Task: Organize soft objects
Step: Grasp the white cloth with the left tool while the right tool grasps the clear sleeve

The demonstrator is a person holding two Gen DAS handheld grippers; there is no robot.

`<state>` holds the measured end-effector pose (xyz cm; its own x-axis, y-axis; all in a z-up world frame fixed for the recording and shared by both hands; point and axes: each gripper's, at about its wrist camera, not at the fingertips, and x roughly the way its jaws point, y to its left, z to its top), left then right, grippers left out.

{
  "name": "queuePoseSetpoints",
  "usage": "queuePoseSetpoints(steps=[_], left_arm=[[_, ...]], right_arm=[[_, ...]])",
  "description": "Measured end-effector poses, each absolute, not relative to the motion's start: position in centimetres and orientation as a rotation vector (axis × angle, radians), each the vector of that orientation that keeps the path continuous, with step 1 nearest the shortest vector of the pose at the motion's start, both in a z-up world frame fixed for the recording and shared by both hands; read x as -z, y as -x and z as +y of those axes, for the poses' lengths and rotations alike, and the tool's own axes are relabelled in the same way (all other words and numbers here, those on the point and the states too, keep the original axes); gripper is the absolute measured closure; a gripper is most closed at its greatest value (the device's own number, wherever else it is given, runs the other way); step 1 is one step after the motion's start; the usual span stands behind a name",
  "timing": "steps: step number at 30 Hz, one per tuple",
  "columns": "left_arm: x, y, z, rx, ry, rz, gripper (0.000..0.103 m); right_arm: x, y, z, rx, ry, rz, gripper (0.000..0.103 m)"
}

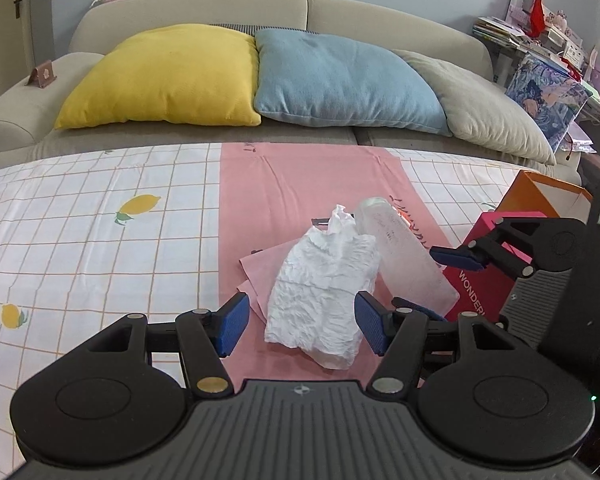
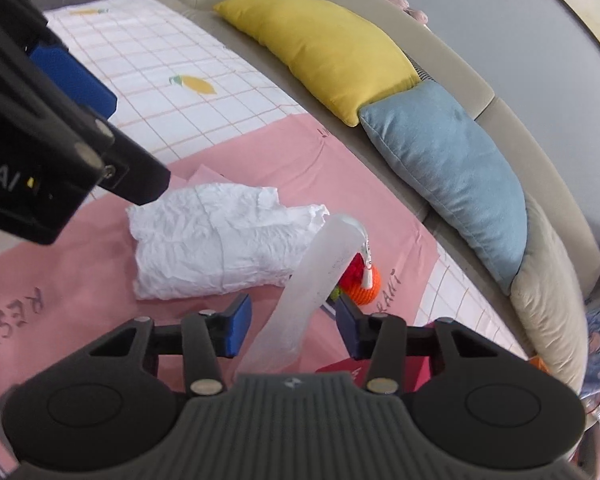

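Observation:
A crumpled white cloth (image 1: 324, 284) lies on the pink strip of the bedsheet, over a folded pink paper (image 1: 260, 268). My left gripper (image 1: 300, 326) is open, its blue pads either side of the cloth's near end. A frosted translucent pouch (image 1: 404, 248) leans beside the cloth. My right gripper (image 2: 292, 330) is open around the pouch's (image 2: 312, 284) lower part; its pads do not press it. A knitted orange and red toy (image 2: 364, 278) sits just behind the pouch. The cloth also shows in the right wrist view (image 2: 216, 244).
A pink box (image 1: 484, 272) and an orange paper bag (image 1: 540, 196) stand at the right. Yellow (image 1: 164, 76), blue (image 1: 340, 80) and beige (image 1: 492, 108) cushions lean on the sofa back. The sheet (image 1: 80, 220) is white with a lemon print at the left.

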<state>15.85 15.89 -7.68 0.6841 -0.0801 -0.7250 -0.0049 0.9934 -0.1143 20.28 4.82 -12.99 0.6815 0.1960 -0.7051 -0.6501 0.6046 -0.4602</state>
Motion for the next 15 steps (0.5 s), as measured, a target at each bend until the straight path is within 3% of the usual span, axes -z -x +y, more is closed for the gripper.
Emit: queuePoseSetpoints(steps=[1,6,8,12,15], left_arm=[[7.9,-16.1,15.9,0.049,0.113,0.819,0.031],[8.7,-17.0,15.6,0.104,0.089,0.825,0.031],[9.1,-17.4,15.3,0.126,0.063,0.826,0.031],[10.0,-18.4,14.8,0.169,0.039,0.84,0.031],[11.0,-19.4,13.9,0.208,0.006,0.854,0.024]], right_arm=[[13.3,-20.5,4.9,-0.534,0.78,0.659,0.061],[14.2,-21.4,4.8,-0.526,0.803,0.672,0.096],[13.9,-21.5,4.3,-0.522,0.773,0.666,0.103],[12.2,-21.3,2.5,-0.525,0.666,0.65,0.103],[10.6,-21.3,0.8,-0.517,0.547,0.67,0.103]])
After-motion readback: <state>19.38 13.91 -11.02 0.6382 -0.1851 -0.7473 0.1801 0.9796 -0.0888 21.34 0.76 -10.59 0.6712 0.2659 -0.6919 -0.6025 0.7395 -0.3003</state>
